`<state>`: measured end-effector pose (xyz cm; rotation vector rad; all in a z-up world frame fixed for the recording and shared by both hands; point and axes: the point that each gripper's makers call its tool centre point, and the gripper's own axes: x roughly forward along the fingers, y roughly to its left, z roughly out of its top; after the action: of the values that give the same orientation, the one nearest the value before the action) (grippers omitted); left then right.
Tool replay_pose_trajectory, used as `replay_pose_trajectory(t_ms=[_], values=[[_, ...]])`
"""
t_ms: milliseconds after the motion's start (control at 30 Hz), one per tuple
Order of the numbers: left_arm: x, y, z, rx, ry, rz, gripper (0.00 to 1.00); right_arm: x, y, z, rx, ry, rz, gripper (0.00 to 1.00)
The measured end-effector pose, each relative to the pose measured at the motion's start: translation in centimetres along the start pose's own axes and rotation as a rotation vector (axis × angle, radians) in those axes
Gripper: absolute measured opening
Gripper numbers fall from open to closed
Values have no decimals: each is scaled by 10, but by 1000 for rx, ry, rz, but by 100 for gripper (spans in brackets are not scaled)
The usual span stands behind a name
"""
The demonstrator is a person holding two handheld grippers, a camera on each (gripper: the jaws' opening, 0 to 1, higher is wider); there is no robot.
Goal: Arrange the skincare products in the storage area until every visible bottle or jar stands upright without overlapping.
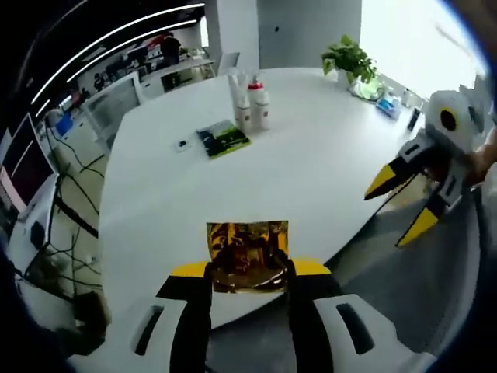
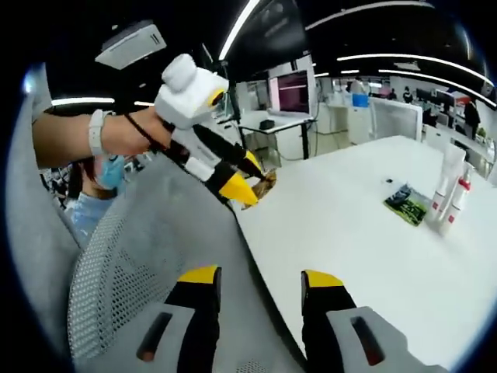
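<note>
A white tube and two white bottles with red caps [image 1: 252, 105] stand upright, close together, far across the white table [image 1: 326, 179]; in the right gripper view the bottles [image 2: 450, 190] are at the far right. My left gripper [image 1: 250, 269] is shut on a shiny gold packet [image 1: 247, 252] over the table's near edge. In the right gripper view the left gripper [image 2: 245, 179] hangs at the table's corner with the gold packet [image 2: 266, 183] at its tips. My right gripper [image 2: 260, 276] is open and holds nothing, off the table's side. The right gripper [image 1: 400, 206] is also at the right of the left gripper view.
A flat green and black packet [image 1: 224, 140] lies near the bottles, with a small dark item [image 1: 182, 144] beside it. A potted plant [image 1: 349, 58] and small items [image 1: 384, 105] sit at the far edge. A grey mesh chair [image 2: 132, 264] stands under my right gripper. Desks and monitors lie beyond.
</note>
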<state>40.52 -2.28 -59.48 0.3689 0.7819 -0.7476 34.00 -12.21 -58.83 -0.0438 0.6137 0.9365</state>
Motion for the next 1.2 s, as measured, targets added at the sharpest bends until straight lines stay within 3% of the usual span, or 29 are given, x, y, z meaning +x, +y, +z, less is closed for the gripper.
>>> replay_pose_trajectory(t_ms=[100, 167, 500, 767, 967, 1000, 1033, 1200], values=[[3, -19, 6, 21, -38, -15, 35, -8, -7, 3, 35, -28, 1, 40], [5, -29, 11, 32, -71, -17, 35, -13, -9, 9, 107, -70, 15, 42], [9, -73, 25, 63, -174, -61, 36, -19, -11, 30, 231, -135, 66, 42], [11, -70, 27, 132, -211, -11, 36, -15, -6, 27, 261, -124, 88, 41], [15, -94, 25, 319, -208, -51, 36, -12, -6, 24, 292, -113, 105, 40], [16, -93, 19, 368, -167, -39, 36, -12, -6, 24, 296, -112, 105, 39], [17, -96, 25, 369, -209, -46, 36, -12, -7, 24, 300, -113, 104, 39], [16, -93, 27, 346, -212, -40, 36, -9, -8, 25, 312, -105, 118, 36]])
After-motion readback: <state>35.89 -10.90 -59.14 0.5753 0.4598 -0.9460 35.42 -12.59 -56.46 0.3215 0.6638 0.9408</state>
